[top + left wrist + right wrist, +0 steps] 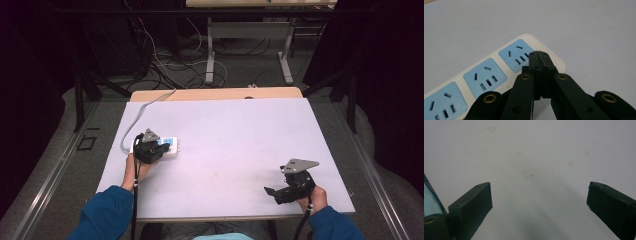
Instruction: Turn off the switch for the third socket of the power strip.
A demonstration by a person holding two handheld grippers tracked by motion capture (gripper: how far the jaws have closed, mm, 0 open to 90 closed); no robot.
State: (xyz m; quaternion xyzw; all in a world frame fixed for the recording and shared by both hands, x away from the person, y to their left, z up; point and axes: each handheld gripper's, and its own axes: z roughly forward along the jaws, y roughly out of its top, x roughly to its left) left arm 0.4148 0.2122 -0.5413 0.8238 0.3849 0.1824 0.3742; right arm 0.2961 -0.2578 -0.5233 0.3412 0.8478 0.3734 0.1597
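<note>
Left tool over power strip, right tool idle.
Left tool (539, 56), jaws pressed together with nothing between, hangs above the end socket of the white power strip (170, 146) at left centre of the counter (235, 135). Right tool (539, 197), jaws wide, sits lower right over bare counter.

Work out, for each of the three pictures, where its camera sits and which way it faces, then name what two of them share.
High view: above the person's side, looking forward and down on the table; both forearms, left gripper and right gripper show.
Left gripper view: rides that gripper, looking along its shut jaws at the power strip.
Right gripper view: rides that gripper, looking along its open jaws at bare tabletop.
Shared: the high and left gripper views both show the power strip and the left gripper.
</note>
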